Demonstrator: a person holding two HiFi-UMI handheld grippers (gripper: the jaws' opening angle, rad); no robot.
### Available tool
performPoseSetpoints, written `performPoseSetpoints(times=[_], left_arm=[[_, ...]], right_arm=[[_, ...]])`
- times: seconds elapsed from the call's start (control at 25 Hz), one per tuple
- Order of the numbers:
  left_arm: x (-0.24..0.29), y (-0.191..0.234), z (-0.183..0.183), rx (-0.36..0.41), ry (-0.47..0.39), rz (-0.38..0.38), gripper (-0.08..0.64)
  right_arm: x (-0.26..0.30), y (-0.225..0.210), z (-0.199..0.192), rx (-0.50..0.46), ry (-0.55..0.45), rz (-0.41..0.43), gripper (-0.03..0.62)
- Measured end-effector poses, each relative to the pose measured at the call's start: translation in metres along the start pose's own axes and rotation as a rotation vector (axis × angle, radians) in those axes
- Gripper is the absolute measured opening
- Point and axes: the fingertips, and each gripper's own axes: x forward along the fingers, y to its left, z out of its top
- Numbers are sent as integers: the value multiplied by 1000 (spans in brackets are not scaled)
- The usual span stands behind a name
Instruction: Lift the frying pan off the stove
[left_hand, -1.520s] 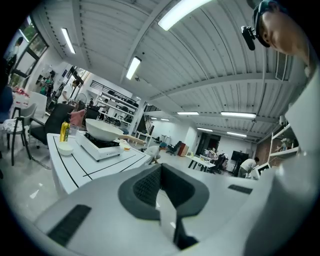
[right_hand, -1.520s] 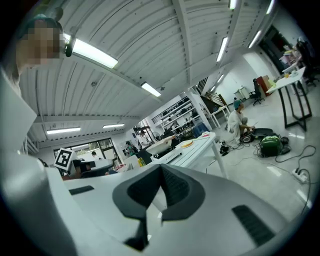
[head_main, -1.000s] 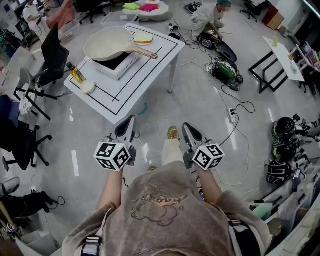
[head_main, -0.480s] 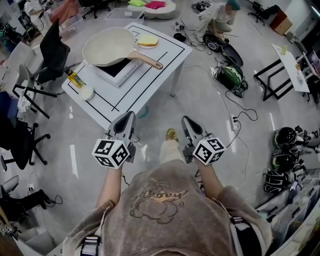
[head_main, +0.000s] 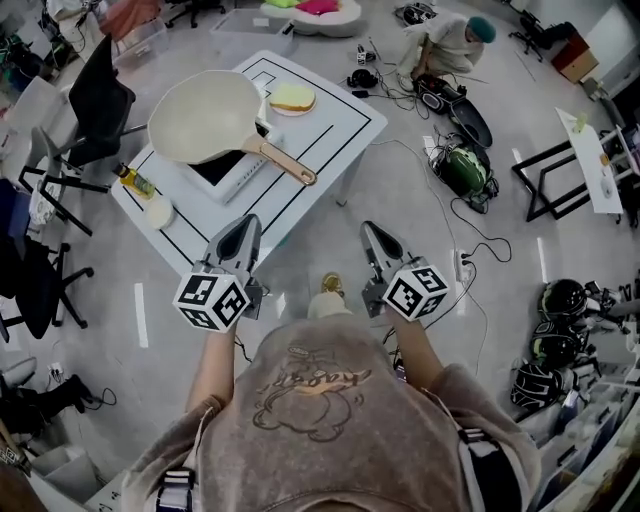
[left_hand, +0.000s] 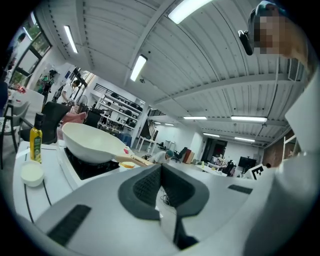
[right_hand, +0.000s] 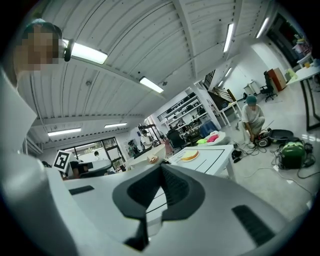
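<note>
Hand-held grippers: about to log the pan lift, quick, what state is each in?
Left hand-held gripper: closed, holding nothing.
Right hand-held gripper: closed, holding nothing.

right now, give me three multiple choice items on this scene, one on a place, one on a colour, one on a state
1. Where does the frying pan rest?
A) on the floor
B) on the stove on the white table
C) on a chair

2. What colour is the pan's bowl?
A) cream
B) red
C) black

3. How does the left gripper stand?
A) jaws wide apart
B) closed on the pan's handle
C) shut, with nothing between its jaws

Answers:
1 B: the head view shows the pan over the stove's dark top.
2 A: its inside shows pale cream in the head view.
3 C: the left gripper view shows the pads together with nothing between them.
</note>
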Motion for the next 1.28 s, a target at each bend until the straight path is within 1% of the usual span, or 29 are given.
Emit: performPoseSetpoints(times=[0.2, 0.36, 0.56, 0.76, 0.88, 1.04, 1.28], left_arm=[[39, 12, 24, 0, -35, 49, 8], [67, 24, 38, -3, -69, 97, 8], [94, 33, 46, 1, -98, 154, 8], [97, 41, 49, -4, -113, 212, 8], [99, 46, 51, 1, -111, 223, 8], [102, 50, 55, 10, -106, 215, 8], [104, 58, 65, 9, -92, 183, 8]], right_arm=[[38, -32, 34, -4, 12, 40, -9], [69, -54, 53, -13, 33, 86, -9], [101, -79, 69, -15, 61, 145, -9], [124, -83, 74, -18, 95, 203, -9], [135, -80, 72, -17, 107, 224, -9], [145, -71, 70, -14, 109, 244, -9], [148, -59, 76, -6, 86, 234, -9]])
